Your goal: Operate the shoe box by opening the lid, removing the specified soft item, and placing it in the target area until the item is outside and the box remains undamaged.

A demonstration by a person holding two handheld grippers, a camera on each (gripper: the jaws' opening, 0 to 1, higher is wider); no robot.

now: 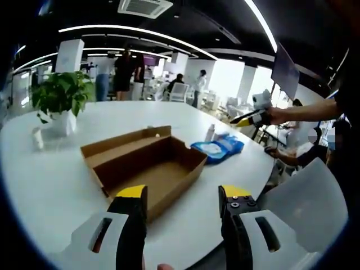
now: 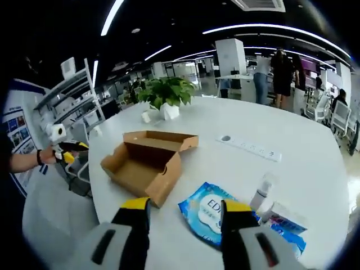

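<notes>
From where I sat, the one thing I could read was the start of a white word, "ED", printed on the blue soft pack (image 2: 209, 216) that lay on the white table (image 2: 292, 129) in the right gripper view; my own jaw covered the rest. The poster (image 2: 14, 132) at the left carried print too small to read, and the cardboard box (image 2: 147, 163) bore no legible marking

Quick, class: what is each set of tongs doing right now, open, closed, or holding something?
Left tongs: open, holding nothing.
Right tongs: open, holding nothing.
</notes>
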